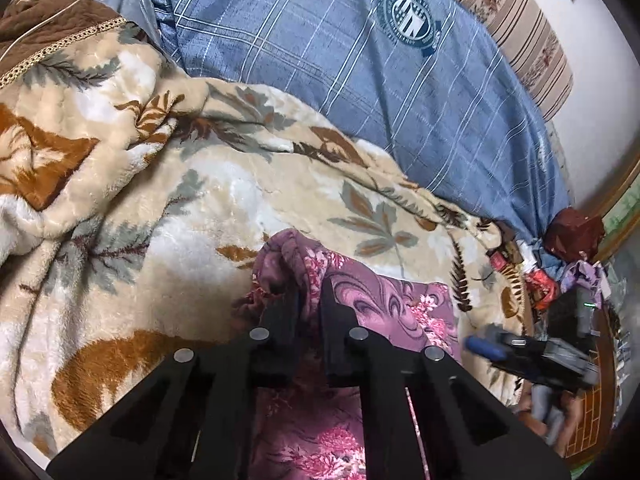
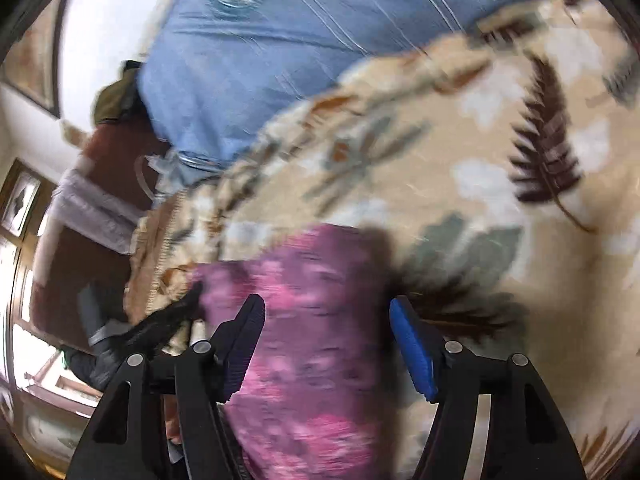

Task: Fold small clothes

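Observation:
A purple garment with pink flowers [image 1: 400,300] lies on a cream leaf-patterned blanket [image 1: 180,200]. My left gripper [image 1: 310,284] is shut on a bunched edge of the garment, lifting it a little. My right gripper [image 2: 328,320] is open, its jaws wide apart above the same garment [image 2: 312,320], which runs between the black finger and the blue finger [image 2: 412,352]. The right gripper also shows in the left wrist view [image 1: 504,348], at the garment's right side. The right wrist view is blurred by motion.
A blue checked pillow [image 1: 340,60] lies behind the blanket [image 2: 460,160], with a striped cushion [image 1: 520,28] beyond it. A brown cover and a white cable [image 1: 52,20] are at the far left. A heap of small clothes [image 1: 568,248] sits at the blanket's right end.

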### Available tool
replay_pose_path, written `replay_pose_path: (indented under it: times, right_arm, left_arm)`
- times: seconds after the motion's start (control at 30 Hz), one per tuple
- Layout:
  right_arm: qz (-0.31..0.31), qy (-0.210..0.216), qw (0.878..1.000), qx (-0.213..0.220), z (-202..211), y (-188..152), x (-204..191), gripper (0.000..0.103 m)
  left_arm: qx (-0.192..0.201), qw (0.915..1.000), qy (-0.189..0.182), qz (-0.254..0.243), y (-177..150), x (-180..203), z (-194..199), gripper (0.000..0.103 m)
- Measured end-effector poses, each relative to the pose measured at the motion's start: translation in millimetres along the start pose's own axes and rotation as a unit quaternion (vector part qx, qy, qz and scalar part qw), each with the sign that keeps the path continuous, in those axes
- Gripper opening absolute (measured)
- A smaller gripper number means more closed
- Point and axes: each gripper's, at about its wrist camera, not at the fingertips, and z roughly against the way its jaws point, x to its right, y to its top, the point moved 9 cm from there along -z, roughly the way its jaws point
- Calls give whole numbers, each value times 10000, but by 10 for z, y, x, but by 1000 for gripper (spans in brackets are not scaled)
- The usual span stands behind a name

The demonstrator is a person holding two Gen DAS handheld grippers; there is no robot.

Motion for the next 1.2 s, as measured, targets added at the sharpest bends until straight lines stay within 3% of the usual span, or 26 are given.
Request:
replay_pose_path:
  times: [0.1, 0.13, 0.17, 0.23, 0.27, 0.33, 0.47, 0.53, 0.6, 0.63, 0.67, 0.73, 0.9, 0.97, 1.0, 1.1, 1.17, 1.2]
  right_arm:
    - [15, 262, 9996, -135, -167, 64, -16, 64]
    - [31, 364, 9992, -162, -230, 108, -33, 59]
    - [11, 366, 9990, -239, -288, 123, -27, 41]
    - [-262, 473, 9980, -326, -301, 157, -2, 31]
    - [-370, 532, 9976, -244, -229, 193, 6, 16]
    - [-120, 371, 9992, 107, 13, 277, -37, 1]
    - [66, 63, 9999, -93, -125, 221, 2, 1]
    - [147, 171, 9997, -20, -144, 224, -69, 2]
    - [150, 348, 9991, 203, -41, 238, -131, 9]
    - [83, 493, 9984, 247, -13, 233, -168, 18]
    - [-9, 631, 9977, 252, 10, 212, -196, 42]
    - [-8, 667, 9976, 197, -10, 149, -237, 70]
    - [-40, 499, 9986, -184, -211, -98, -143, 70]
    - [25, 499, 9985, -233, -257, -160, -118, 66]
    - [60, 522, 9984, -212, -253, -164, -122, 65]
    - [110, 415, 9987, -263, -269, -147, -94, 50]
    - [194, 435, 9983, -349, -268, -133, -109, 34]
    - [242, 396, 9982, -371, -246, -132, -113, 32]
  left_arm:
    - [-69, 9999, 58, 116, -33, -70, -46, 6]
    - [-117, 9998, 53, 173, -41, -95, -80, 6]
    - [-170, 9995, 51, 254, -40, -133, -120, 6]
    - [-208, 9991, 65, 370, -35, -182, -160, 6]
    - [-206, 9987, 49, 457, -29, -212, -157, 6]
    - [-105, 9980, -96, 613, -8, -239, -93, 6]
    - [-191, 9981, -14, 581, -34, -275, -156, 6]
    - [-344, 9979, 258, 490, -67, -294, -288, 6]
    - [-406, 9976, 275, 496, -90, -279, -352, 6]
    - [-377, 9976, 288, 502, -87, -277, -349, 7]
    - [-351, 9974, 262, 571, -84, -281, -343, 7]
    - [-294, 9963, 173, 785, -73, -310, -337, 7]
    - [-130, 9936, 210, 1103, -50, -363, -243, 17]
    - [-42, 9936, 290, 1090, -57, -344, -144, 37]
    - [-57, 9937, 367, 1060, -61, -346, -136, 40]
    - [-342, 9912, 386, 1221, -134, -378, -235, 39]
    - [-392, 9899, 165, 1349, -145, -333, -298, 15]
    - [-375, 9907, 273, 1277, -137, -312, -305, 15]
